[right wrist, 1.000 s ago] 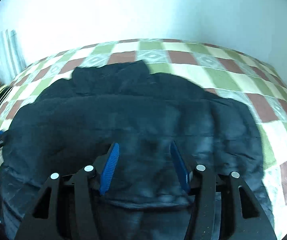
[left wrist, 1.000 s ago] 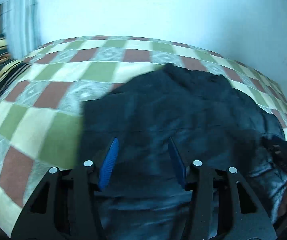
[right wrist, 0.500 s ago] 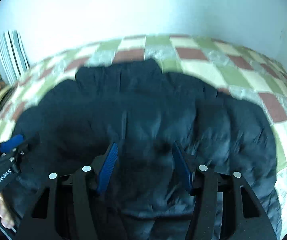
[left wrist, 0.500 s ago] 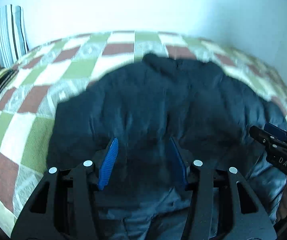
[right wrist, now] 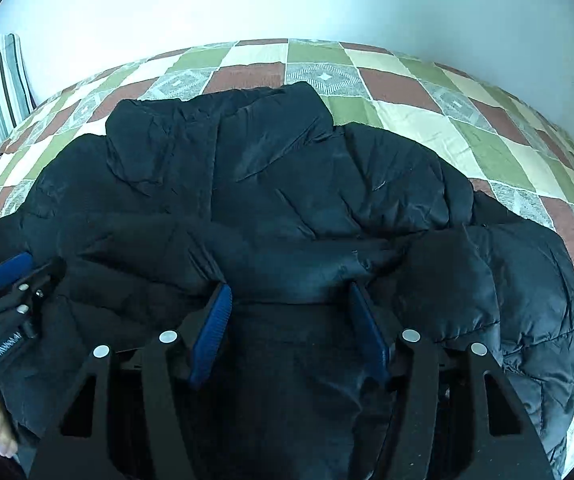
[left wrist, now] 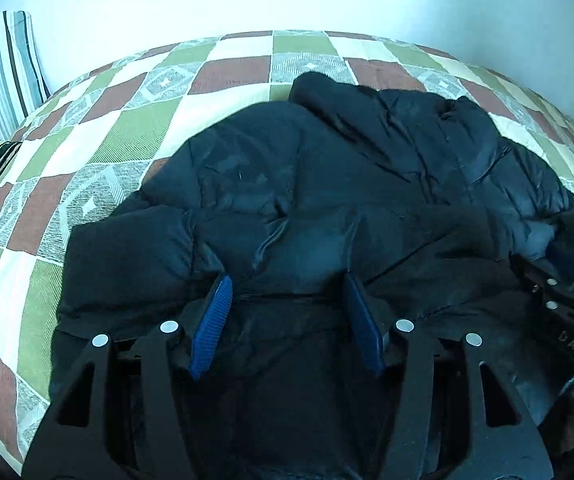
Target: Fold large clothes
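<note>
Left wrist: one jacket [left wrist: 327, 184]; two claws (left [left wrist: 287, 284], right [right wrist: 289, 292]) opening over it.

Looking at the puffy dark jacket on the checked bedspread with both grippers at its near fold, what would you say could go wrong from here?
1. The jaws of the left gripper and right gripper are opening with the folded edge of the jacket between them; the puffy fabric may spring back and undo the fold.
2. The jacket's right side bunches unevenly, so the fold may end up lopsided.
3. The slick shell could slide on the bedspread.
</note>
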Demonstrator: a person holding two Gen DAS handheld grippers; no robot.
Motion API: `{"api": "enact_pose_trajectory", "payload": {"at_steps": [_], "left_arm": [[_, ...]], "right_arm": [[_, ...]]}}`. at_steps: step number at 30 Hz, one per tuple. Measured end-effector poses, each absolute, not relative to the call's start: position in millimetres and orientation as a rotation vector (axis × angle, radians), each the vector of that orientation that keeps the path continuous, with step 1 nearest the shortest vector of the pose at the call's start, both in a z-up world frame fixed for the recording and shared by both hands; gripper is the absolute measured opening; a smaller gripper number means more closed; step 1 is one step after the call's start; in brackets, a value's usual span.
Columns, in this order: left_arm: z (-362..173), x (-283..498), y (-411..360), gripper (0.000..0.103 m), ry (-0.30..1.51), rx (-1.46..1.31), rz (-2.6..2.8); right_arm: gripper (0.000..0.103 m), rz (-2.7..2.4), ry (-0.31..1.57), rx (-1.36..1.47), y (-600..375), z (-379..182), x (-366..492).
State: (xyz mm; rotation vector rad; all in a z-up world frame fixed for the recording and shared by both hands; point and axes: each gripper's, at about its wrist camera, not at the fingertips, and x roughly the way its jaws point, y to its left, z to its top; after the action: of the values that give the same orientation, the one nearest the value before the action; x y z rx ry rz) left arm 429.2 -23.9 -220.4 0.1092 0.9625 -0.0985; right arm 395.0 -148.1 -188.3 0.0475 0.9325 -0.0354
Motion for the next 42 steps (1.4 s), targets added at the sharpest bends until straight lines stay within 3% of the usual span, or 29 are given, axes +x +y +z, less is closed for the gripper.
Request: {"api": "enact_pose_trajectory", "payload": {"at_steps": [5,9,22,38,40,42], "left_arm": [[-193,406,-10,0.058,0.943,0.062,-0.121],[-168,355,24,0.07,0.898,0.027,-0.115],[-174,153,157,0.073,1.013,-0.203,-0.079],[-198,82,147,0.071,1.073,-0.276,-0.276],[-198,80,147,0.064,1.073,-0.277,-0.279],[-199,76,147,0.051,1.07,-0.28,-0.286]], "right_arm": [[0.062,-0.007,0.869,0.096,-160,-160,365],[0.075,-0.005,0.819,0.095,-192,-141,304],[0.076,-0.17,0.942,0.192,-327,-174,108],[0.079,-0.053,0.989,0.339,-332,-202,21],[0.074,-0.039,0.983,0.341,-328,-201,13],[0.054,-0.022,0.978,0.358,-325,-201,8]]}}
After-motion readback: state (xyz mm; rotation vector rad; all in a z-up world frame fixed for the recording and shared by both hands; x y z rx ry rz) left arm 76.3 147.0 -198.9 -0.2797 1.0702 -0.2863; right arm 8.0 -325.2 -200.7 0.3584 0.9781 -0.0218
